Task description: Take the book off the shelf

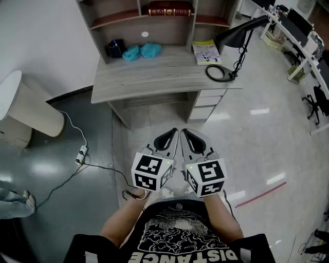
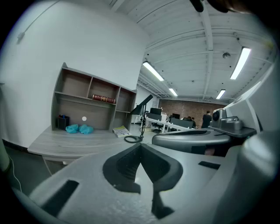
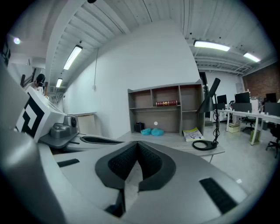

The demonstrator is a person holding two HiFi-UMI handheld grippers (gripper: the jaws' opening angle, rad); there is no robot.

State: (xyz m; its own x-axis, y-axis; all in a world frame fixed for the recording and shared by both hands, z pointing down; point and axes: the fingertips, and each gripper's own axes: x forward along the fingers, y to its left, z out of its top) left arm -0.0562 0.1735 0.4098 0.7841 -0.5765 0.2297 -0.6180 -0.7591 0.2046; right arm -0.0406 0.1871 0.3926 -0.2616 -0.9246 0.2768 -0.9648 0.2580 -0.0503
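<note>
Book [image 1: 169, 8]: dark red with gilt bands, lying flat on its side in the middle upper compartment of the shelf [image 1: 115, 19] at the back of the desk [image 1: 154, 74]. Long edge faces out. Nothing else shares that compartment.

Handling, as a guess: looks like a thick hardback, so stiff and fairly heavy for a two-finger pinch. The cover may be slick. Best hold seems to be across its thickness at the front long edge, near the middle so it does not swing down at one end. Slide it out over the desk before lifting.

On the desk below the shelf: a small black holder [image 1: 115, 49] at the back left, two blue-green soft lumps [image 1: 141, 51] beside it, a yellow booklet [image 1: 205, 52] toward the right, and a black lamp [image 1: 234, 38] with its ring base at the right front corner.

Left gripper [image 1: 172, 134] and right gripper [image 1: 187, 134] are held side by side, well short of the desk's front edge, pointing at it. Each has its jaws pressed together with nothing between them. Both must open before any grab.

Hard to make out: lettering on the book is too small to read. Its far edge is lost in the compartment's shadow. The head view cuts off the shelf's top. What the blue-green lumps are, cannot tell.
</note>
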